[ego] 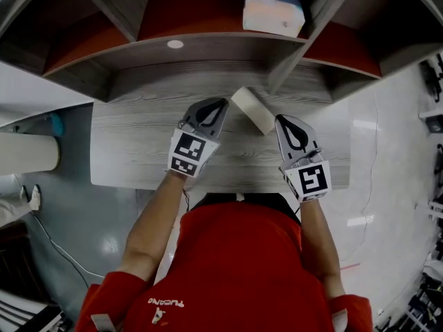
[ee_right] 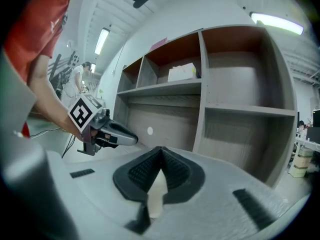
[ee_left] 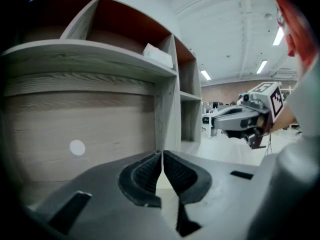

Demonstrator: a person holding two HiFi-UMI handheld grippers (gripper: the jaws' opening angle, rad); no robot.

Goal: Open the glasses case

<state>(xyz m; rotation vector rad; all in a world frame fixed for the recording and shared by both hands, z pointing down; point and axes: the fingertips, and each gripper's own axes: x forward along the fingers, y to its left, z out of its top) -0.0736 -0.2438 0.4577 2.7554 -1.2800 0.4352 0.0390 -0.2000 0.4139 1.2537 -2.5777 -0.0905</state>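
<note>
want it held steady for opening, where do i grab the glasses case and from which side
Probably across the narrow width of the glasses case, near its closer end. It lies flat and slanted on the desk, that end nearest the right gripper, so come from the right. Its jaws are shut and would have to open first.

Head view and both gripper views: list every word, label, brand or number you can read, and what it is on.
"TUCANO": white letters, upside down in the head view, on the person's red shirt.
Pale packet on the wooden shelf: any print too blurred to read.
Beige glasses case: no text visible.
Left gripper and right gripper: black-and-white square markers only, no letters.
</note>
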